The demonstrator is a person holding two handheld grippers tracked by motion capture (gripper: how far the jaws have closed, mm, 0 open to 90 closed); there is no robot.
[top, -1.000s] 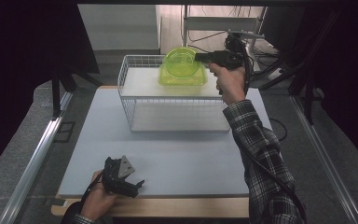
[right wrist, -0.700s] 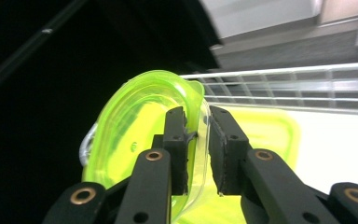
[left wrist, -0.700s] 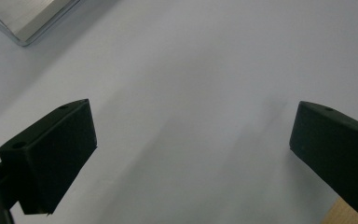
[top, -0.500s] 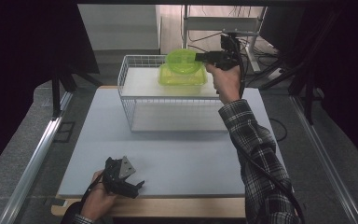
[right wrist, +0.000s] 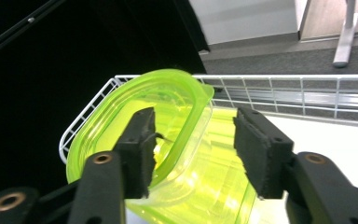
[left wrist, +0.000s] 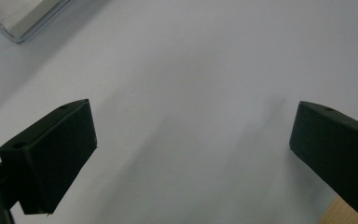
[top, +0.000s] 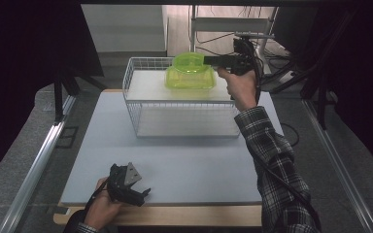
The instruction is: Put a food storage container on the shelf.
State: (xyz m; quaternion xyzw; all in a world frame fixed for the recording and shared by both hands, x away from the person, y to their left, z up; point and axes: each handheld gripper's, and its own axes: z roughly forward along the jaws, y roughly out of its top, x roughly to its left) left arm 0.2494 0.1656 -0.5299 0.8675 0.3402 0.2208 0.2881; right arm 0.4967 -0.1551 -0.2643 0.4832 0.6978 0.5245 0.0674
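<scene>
The thin, light plastic tub looks bendable and slippery, so the released right claw should pinch its rim.

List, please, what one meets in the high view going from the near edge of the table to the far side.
left gripper → bare part of the table → white wire basket → green container

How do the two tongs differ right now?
The right tongs are raised over the wire basket, their jaws straddling the rim of a green tub. The left tongs sit low at the table's near edge, jaws wide apart with nothing between them. Both are black, hand-held and open.
</scene>
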